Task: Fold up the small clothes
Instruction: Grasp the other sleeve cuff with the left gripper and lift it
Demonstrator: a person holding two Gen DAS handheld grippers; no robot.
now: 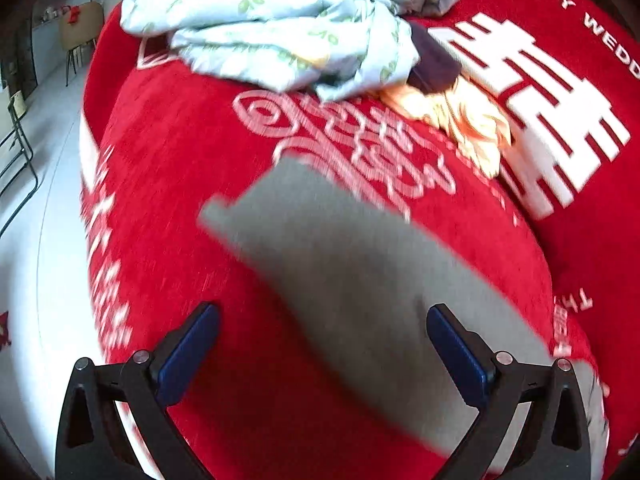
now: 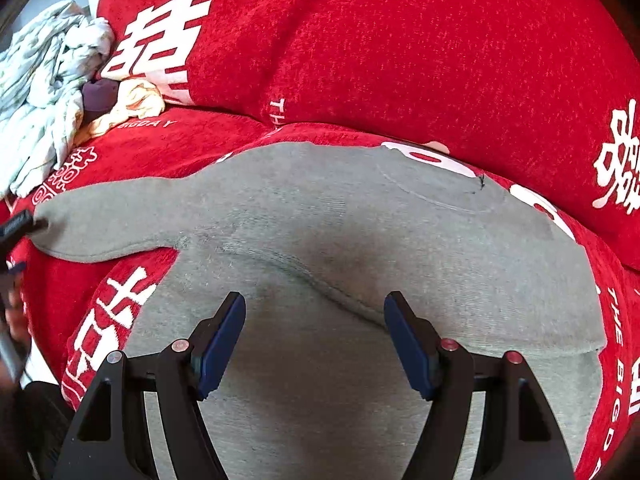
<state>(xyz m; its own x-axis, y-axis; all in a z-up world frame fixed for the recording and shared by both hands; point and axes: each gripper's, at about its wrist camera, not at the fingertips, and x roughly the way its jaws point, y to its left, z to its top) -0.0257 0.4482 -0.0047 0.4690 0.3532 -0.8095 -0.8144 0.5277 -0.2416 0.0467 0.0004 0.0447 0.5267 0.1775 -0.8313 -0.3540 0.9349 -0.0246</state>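
Observation:
A grey long-sleeved top (image 2: 340, 220) lies spread on the red sofa cover (image 2: 440, 48), one sleeve stretched out to the left. My right gripper (image 2: 316, 300) hovers over the top's body, open, with nothing pinched between its blue pads. In the left wrist view the picture is blurred. My left gripper (image 1: 323, 314) is open above the grey sleeve (image 1: 352, 264), whose cuff points up and left. A black part of the left gripper (image 2: 16, 224) shows at the picture's left edge, right by the cuff.
A pile of other clothes sits further along the seat: a pale blue printed cloth (image 1: 280, 20), a dark maroon piece (image 1: 434, 64) and a yellowish one (image 1: 460, 116). White floor (image 1: 36, 240) and a chair (image 1: 80, 28) lie beyond the sofa's left edge.

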